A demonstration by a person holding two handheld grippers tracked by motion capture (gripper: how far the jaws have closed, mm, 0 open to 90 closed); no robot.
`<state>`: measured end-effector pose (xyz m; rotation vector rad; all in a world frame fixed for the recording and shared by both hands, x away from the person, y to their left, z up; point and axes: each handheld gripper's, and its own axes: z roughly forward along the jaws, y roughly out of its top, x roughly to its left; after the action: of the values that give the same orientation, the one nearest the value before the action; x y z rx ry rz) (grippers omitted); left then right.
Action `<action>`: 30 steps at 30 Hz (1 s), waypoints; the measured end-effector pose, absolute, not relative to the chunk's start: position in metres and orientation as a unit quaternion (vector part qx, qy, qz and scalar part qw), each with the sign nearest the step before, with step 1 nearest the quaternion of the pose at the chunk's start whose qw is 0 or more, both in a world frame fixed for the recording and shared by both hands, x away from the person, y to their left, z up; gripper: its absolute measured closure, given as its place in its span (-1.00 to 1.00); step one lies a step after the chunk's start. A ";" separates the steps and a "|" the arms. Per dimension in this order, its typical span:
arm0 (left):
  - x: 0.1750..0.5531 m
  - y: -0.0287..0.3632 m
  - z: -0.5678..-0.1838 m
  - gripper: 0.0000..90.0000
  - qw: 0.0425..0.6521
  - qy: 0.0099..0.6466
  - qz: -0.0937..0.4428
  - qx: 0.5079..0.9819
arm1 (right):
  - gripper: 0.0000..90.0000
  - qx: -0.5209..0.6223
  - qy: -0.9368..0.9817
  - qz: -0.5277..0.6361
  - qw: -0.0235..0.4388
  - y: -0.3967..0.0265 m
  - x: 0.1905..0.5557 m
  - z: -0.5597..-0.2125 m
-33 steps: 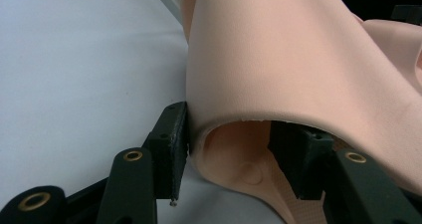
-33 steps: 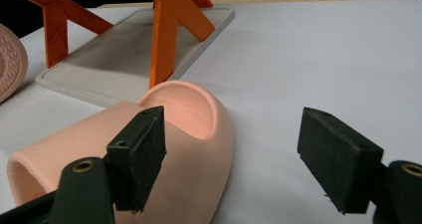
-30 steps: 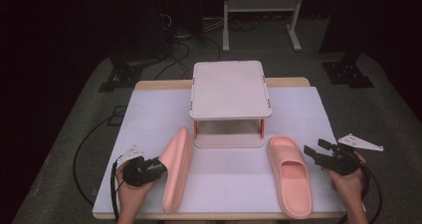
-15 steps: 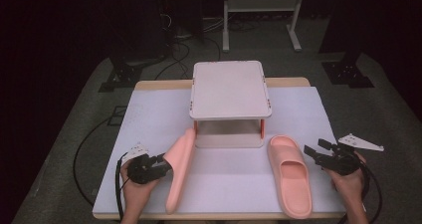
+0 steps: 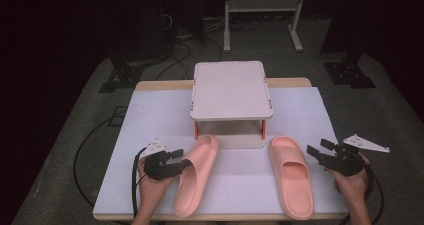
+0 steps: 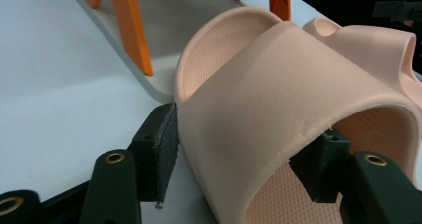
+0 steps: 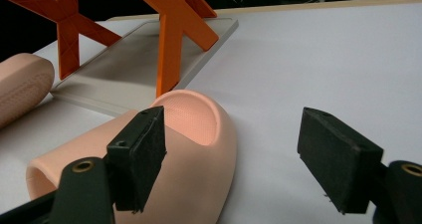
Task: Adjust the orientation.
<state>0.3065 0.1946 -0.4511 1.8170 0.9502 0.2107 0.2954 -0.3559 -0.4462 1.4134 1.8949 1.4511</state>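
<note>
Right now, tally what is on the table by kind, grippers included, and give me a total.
Pink slippers: 2, the left slipper and the right slipper
Two-tier racks with orange legs: 1, the rack
Black handheld grippers: 2, the left gripper and the right gripper
Total: 5

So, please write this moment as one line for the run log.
left gripper: jaws just opening, around strap of left slipper, one pad apart | right gripper: open, beside right slipper | rack: empty
</note>
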 end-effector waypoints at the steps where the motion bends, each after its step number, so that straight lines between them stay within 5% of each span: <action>1: 0.306 0.193 -0.452 -0.11 0.517 0.396 0.086 0.754 | -0.41 0.500 0.672 0.515 0.183 -0.356 0.296 -0.446; 23: 0.297 0.165 -0.463 -0.53 0.494 0.357 0.128 0.782 | -0.41 0.494 0.673 0.519 0.183 -0.355 0.294 -0.446; 30: 0.294 0.164 -0.465 -0.50 0.487 0.365 0.149 0.779 | -0.41 0.493 0.674 0.518 0.183 -0.354 0.294 -0.446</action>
<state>0.2939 0.1644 -0.4653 1.8950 0.8885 0.3619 0.2943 -0.3544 -0.4458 1.3925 1.9020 1.4627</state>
